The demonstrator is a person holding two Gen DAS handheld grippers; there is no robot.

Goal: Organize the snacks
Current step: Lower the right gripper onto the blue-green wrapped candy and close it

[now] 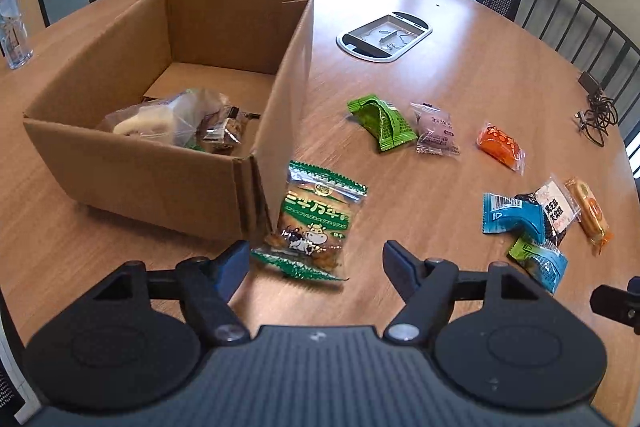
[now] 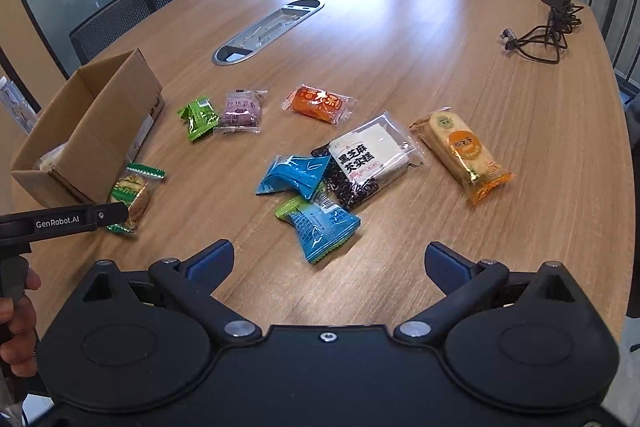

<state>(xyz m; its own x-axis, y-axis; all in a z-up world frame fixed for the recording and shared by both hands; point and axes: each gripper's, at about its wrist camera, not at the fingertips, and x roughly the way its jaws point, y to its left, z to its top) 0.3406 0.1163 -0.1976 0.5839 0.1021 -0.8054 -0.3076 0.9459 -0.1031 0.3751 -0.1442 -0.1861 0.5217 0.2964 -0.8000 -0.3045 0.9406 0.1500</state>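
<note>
Left tongs [image 1: 316, 263] astride upright cow-print packet [image 1: 316, 223]

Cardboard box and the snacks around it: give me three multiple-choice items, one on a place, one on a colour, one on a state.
1. The cow-print snack packet lies:
A in the cardboard box
B on the table by the box's corner
C beside the cable

2. The packet left of the purple packet is:
A green
B orange
C blue

3. The left gripper is:
A shut on a packet
B open
C out of view

Answers: B, it rests on wood outside the box wall; A, the green packet sits there; B, its jaws stand apart, unpressed.
</note>
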